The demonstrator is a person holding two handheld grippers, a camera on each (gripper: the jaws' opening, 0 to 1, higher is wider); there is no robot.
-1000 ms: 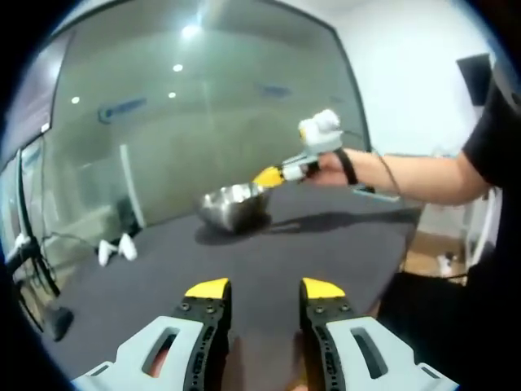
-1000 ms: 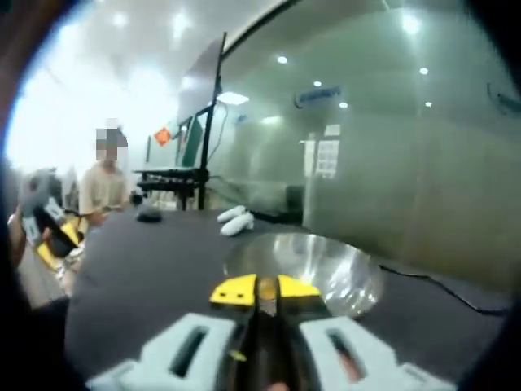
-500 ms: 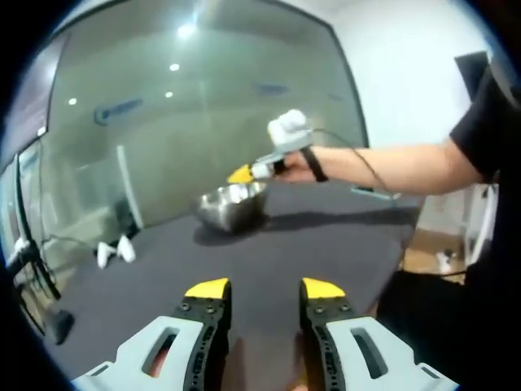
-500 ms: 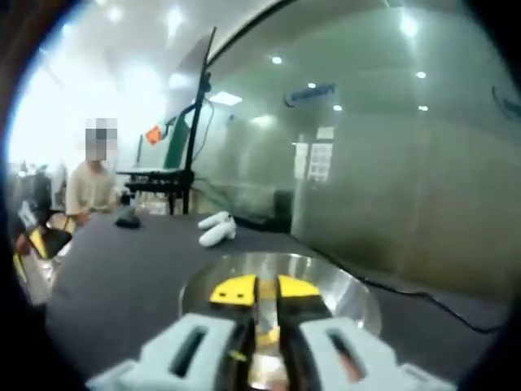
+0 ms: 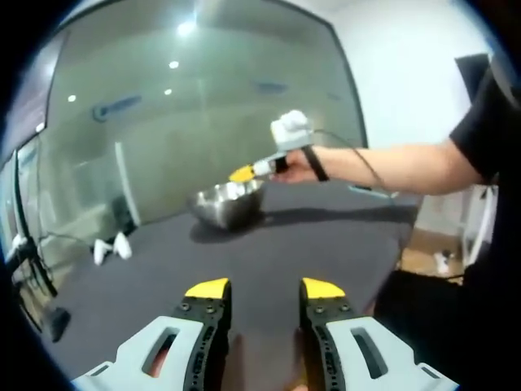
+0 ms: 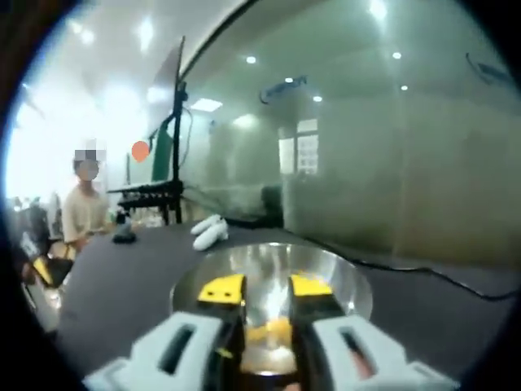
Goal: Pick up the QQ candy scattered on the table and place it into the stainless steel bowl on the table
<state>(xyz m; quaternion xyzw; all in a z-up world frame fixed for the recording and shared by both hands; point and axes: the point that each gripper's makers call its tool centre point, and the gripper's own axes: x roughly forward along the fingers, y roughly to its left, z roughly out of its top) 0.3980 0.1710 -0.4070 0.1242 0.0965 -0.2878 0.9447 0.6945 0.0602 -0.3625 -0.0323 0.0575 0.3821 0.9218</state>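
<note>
Jaws of our right gripper (image 6: 267,287) stand apart above the bowl (image 6: 342,281), candy (image 6: 269,332) beneath them; our left gripper (image 5: 264,287) is apart too, over the table (image 5: 326,240).

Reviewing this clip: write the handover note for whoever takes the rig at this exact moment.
Right gripper: open, held over the stainless steel bowl; a yellow QQ candy shows between its jaws, inside the bowl, apparently released.
Left gripper: open, empty, hovering above the dark table, away from the bowl.
Done: at least this one candy is in the bowl.
Left: no loose candy is visible on the table from here; scan the tabletop for more before continuing.
</note>
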